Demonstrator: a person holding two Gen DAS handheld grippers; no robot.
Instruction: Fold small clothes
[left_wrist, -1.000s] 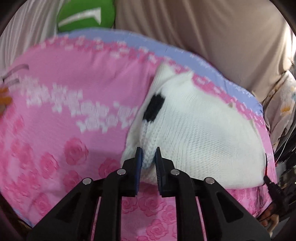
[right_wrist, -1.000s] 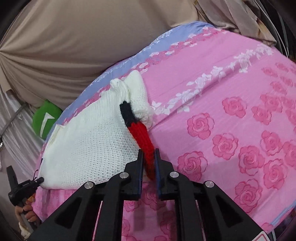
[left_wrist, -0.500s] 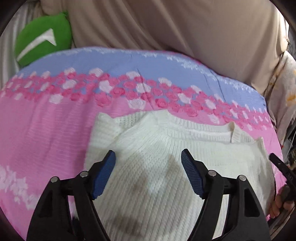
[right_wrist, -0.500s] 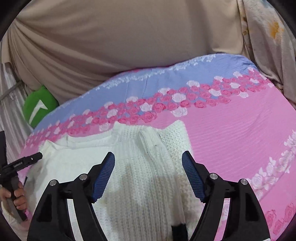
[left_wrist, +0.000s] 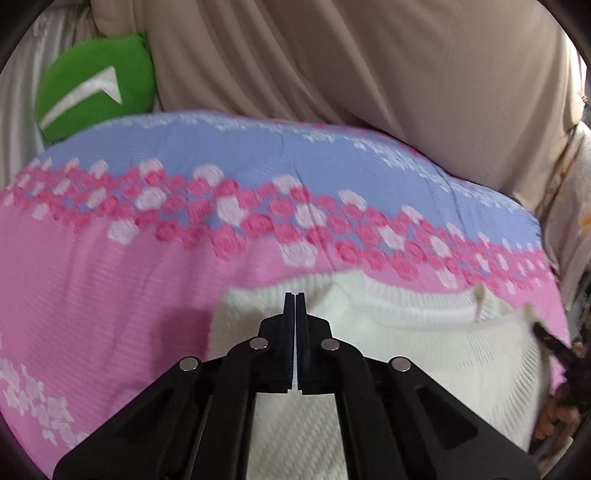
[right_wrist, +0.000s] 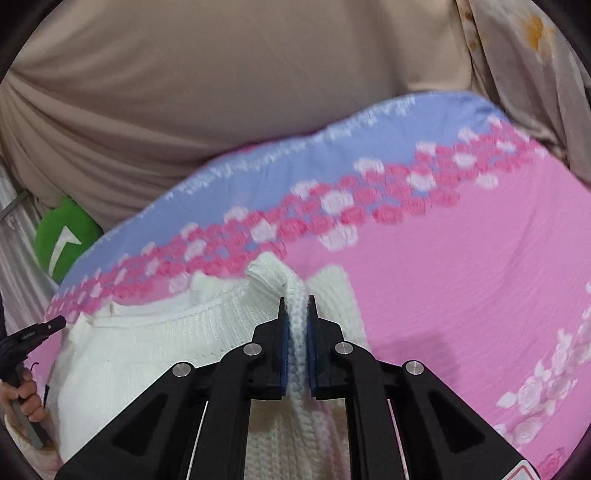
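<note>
sweater: a small white knit sweater (right_wrist: 155, 354) lies flat on the bed, collar end toward the far side, ribbed neckline (left_wrist: 413, 314) showing in both wrist views, body running back under the tongs
folded bit: a thick strip of the same white knit (right_wrist: 295, 325), looks like a sleeve or a doubled-up edge, rises off the sweater's right shoulder area and bunches into a little loop just past the pads
right tongs: right tongs (right_wrist: 295, 306) are closing with that white strip between the blue pads, and the pads already press on it from both sides
left tongs: left tongs (left_wrist: 294, 299) are fully clenched, pads flat together with nothing visible between them, tips sitting over the sweater's left shoulder corner; can't tell if they touch the knit
bedspread: pink bedspread (right_wrist: 461, 288) with rose print, then a band of pink and white flowers, then a lilac strip along the far edge
behind the bed: beige draped cloth (left_wrist: 351, 66) fills the background
odd one out: green cushion (left_wrist: 96, 92) with a white arrow shape, tucked at the far left corner
other hand: a person's hand (right_wrist: 26, 398) grips the left handle at the edge of the right view
</note>
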